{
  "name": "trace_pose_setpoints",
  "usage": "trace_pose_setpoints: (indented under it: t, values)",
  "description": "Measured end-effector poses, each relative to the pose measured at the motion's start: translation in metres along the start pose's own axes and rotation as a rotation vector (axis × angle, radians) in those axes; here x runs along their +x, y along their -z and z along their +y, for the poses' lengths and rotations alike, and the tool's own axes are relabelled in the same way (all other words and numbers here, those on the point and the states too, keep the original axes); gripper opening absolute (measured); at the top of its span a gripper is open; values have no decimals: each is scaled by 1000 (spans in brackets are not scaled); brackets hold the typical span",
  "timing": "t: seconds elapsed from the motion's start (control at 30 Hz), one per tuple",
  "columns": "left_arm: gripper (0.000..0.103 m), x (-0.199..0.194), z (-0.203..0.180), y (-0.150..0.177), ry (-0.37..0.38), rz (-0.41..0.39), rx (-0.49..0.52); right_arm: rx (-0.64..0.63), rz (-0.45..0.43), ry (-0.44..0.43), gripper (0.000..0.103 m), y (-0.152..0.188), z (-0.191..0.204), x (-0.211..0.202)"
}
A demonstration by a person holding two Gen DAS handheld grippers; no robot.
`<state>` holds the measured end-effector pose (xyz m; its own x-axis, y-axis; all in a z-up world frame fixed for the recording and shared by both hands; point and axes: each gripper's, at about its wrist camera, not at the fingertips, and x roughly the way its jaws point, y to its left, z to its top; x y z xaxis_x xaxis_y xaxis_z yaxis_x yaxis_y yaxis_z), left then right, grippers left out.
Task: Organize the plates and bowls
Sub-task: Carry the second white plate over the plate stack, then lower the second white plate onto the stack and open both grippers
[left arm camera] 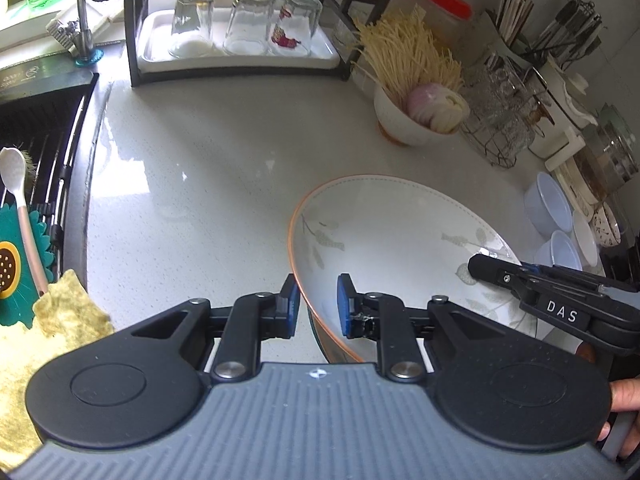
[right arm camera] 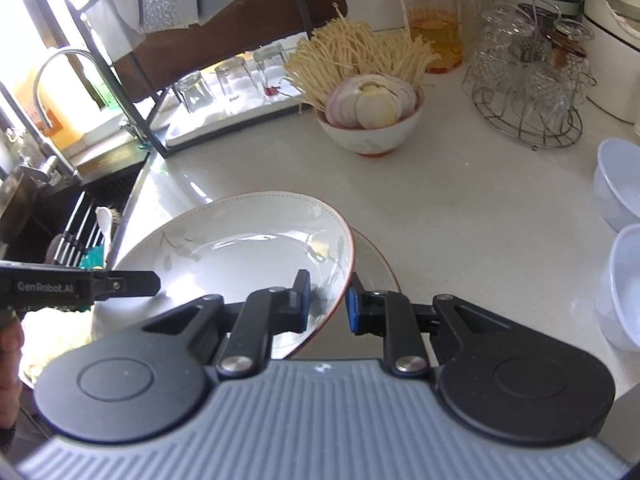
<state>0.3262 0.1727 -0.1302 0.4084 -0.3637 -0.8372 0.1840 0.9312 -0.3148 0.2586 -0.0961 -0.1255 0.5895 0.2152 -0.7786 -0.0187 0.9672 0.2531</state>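
Left wrist: both tongs (left arm camera: pixel 318 302) grip plate (left arm camera: pixel 392 232)

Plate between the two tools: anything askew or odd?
Yes. The plate is tilted, not flat: the left tool and right tool each clamp an opposite rim. A second plate lies on the counter under it. No chips or spills visible.

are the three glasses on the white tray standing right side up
No, the three glasses stand upside down, rims on the white tray under the dark rack.
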Motion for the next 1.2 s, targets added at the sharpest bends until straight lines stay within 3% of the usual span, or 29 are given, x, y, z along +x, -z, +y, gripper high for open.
trace_pose_setpoints:
  t: [0.37, 0.73, 0.93, 1.03, 1.07, 1.2]
  values:
    - [23, 16, -17, 6, -8, 51, 30, -2, -4, 64, 22, 13, -10, -1]
    - [24, 20, -19, 4, -18, 74, 11, 53, -10, 41, 24, 17, -18, 6]
    - [38, 17, -14, 6, -28, 102, -43, 152, 66, -8, 24, 18, -27, 10]
    - [45, 10, -14, 6, -9, 71, -57, 208, 92, -28, 32, 14, -30, 8]
    - [45, 8, -15, 6, -11, 65, -55, 222, 92, -37, 36, 13, -30, 6]
    - [45, 3, -21, 2, -15, 52, -46, 213, 120, -30, 36, 9, -28, 8]
